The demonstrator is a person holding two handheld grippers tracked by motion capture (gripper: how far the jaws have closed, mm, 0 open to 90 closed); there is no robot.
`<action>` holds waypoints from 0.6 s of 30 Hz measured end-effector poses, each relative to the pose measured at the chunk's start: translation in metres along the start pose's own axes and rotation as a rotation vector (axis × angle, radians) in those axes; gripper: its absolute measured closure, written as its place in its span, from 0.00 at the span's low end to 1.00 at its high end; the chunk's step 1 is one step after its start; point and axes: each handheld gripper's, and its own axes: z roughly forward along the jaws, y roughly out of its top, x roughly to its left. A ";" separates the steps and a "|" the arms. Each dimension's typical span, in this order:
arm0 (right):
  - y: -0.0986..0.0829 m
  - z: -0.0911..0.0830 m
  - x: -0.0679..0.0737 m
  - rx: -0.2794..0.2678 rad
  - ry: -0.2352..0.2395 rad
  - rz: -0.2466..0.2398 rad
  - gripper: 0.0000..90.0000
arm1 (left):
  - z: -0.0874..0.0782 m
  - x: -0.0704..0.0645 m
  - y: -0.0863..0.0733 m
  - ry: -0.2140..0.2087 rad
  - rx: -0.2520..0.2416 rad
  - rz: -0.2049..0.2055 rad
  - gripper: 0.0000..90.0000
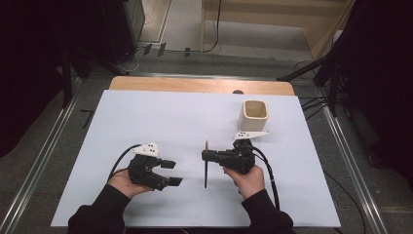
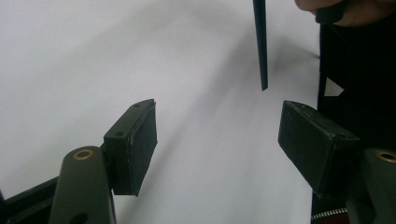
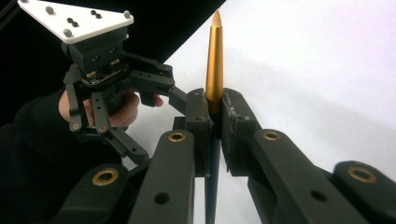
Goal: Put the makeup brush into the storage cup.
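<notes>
The right gripper clamps a pen mid-table, with bare white table all around. The pen has a dark shaft and gold tip. The left gripper stands wide, nearby.

Gold-tipped black pen, cream cup, white table.

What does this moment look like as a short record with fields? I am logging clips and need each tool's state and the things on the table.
surface: table under a white sheet
held thing: pen, dark body, gold end
right tool: shut on the pen near the gold end
left tool: open, holding nothing, jaws apart
cup: cream, square, upright, beyond the right tool, apart from it
pen position: runs toward and away from the person, crosswise in the jaws
</notes>
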 end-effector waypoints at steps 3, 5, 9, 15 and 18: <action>0.000 -0.001 -0.001 0.001 -0.006 -0.004 0.93 | -0.002 0.001 -0.002 0.030 0.008 0.016 0.32; 0.001 -0.002 -0.001 0.002 -0.011 -0.005 0.93 | -0.004 0.002 -0.003 0.049 0.019 0.036 0.32; 0.002 -0.003 -0.002 0.003 -0.020 -0.010 0.93 | -0.007 0.002 -0.005 0.084 0.029 0.051 0.32; 0.002 -0.005 -0.003 0.005 -0.029 -0.012 0.93 | -0.011 0.004 -0.008 0.121 0.040 0.071 0.31; 0.002 -0.006 -0.003 0.006 -0.037 -0.010 0.93 | -0.013 0.004 -0.009 0.149 0.054 0.082 0.30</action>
